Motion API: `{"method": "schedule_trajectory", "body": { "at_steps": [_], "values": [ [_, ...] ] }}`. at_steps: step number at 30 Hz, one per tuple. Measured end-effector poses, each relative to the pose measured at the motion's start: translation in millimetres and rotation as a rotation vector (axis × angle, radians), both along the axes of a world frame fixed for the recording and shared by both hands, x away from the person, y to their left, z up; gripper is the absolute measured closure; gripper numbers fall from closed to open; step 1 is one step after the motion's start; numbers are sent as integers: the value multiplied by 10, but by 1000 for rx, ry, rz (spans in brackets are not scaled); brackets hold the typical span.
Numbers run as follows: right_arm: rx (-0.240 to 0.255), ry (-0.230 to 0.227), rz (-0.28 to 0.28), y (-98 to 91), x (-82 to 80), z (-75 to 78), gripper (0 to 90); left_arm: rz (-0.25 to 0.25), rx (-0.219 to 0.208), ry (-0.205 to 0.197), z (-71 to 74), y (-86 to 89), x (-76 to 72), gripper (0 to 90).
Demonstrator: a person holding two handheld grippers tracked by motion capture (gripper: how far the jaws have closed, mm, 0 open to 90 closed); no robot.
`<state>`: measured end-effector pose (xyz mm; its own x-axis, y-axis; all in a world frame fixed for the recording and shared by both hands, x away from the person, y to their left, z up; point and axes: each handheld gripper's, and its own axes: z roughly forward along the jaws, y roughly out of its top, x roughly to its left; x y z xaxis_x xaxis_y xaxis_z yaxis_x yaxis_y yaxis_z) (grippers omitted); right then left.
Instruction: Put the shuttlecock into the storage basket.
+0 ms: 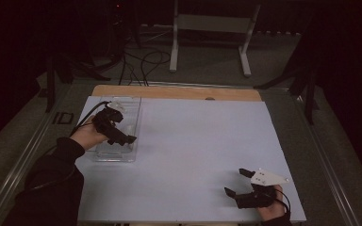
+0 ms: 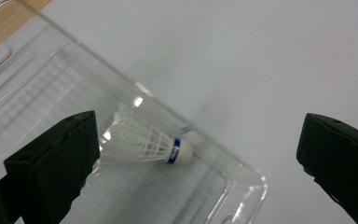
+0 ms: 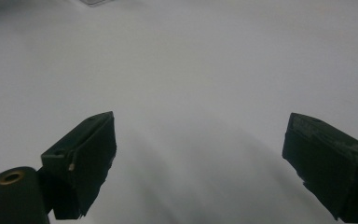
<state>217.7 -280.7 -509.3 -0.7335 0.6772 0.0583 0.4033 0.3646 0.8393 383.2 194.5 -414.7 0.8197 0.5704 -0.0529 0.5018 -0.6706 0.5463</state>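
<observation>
Down at the lower right of the high view, the right gripper (image 1: pixel 239 181) sits low over the pale blue table (image 1: pixel 198 141), held by a hand (image 1: pixel 269 209) coming in from the bottom edge, a grey three-cornered plate on top. Its jaws stand wide apart, and in the right gripper view (image 3: pixel 198 154) there's bare table surface between them.

Over at the left of the high view, the left gripper (image 1: pixel 122 136) hangs above a clear plastic tray (image 1: pixel 134 106), gripped by a hand (image 1: pixel 88 136) in a dark sleeve (image 1: pixel 52 183). Jaws apart here too, spread wide in the left gripper view (image 2: pixel 198 154).

And there it is, left of centre in that view: a white shuttlecock (image 2: pixel 144 142) lying on its side inside the tray (image 2: pixel 242 186), its blue-banded cork tip pointing right toward the tray's long wall, feathers just beside the left-hand jaw. Whether that jaw touches the feathers, can't tell.

A strip of bare wood (image 1: pixel 179 92) runs along the table's top edge.
</observation>
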Motion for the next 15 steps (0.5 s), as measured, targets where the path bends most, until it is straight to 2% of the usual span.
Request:
{"method": "schedule_trajectory", "body": {
  "at_steps": [5,15],
  "values": [
    [2,-6,-12,-14,4,5,97,-40,-10,-10,34,-171,-48,0],
    [3,-25,-27,-35,4,20,97,-50,-19,-1,14,-318,-38,0]
  ]
}}
